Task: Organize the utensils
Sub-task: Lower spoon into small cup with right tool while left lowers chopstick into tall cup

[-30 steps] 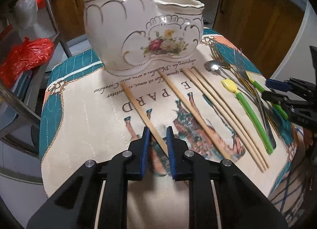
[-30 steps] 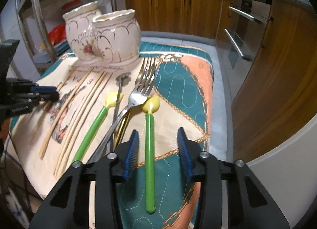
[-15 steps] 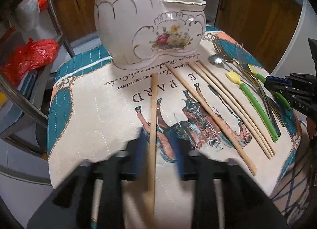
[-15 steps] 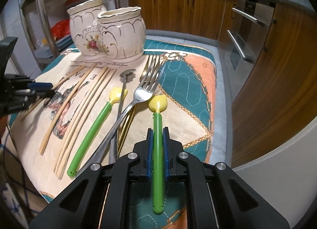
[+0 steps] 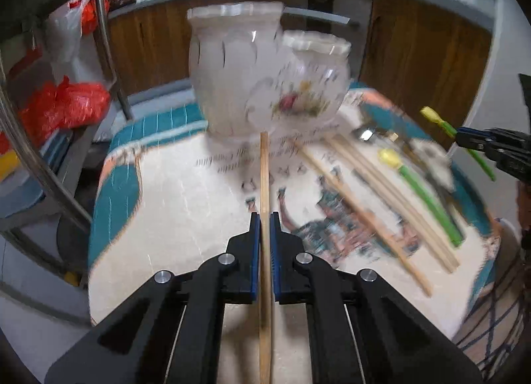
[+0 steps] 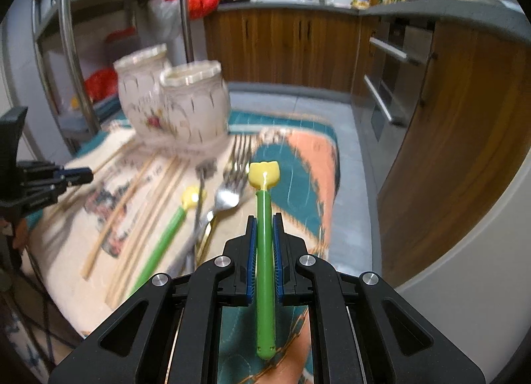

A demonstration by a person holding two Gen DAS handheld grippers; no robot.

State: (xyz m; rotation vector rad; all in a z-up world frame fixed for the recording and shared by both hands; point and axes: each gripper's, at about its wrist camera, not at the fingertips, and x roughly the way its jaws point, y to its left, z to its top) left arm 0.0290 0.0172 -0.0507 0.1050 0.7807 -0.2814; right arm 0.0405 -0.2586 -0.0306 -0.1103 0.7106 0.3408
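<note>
Two grips confirmed?
— Yes. Left gripper [image 5: 265,223] pinches a chopstick [image 5: 264,171]; right gripper [image 6: 264,228] pinches the green spoon [image 6: 264,218], both clear of the mat [image 5: 186,204].
— Why lengthwise?
— Likely to drop them upright into the holder [image 5: 265,68] beyond.

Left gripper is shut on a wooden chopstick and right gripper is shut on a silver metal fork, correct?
Not quite. The right gripper is shut on a green-handled utensil with a yellow head, as the right wrist view shows. The left gripper does hold the wooden chopstick.
</note>
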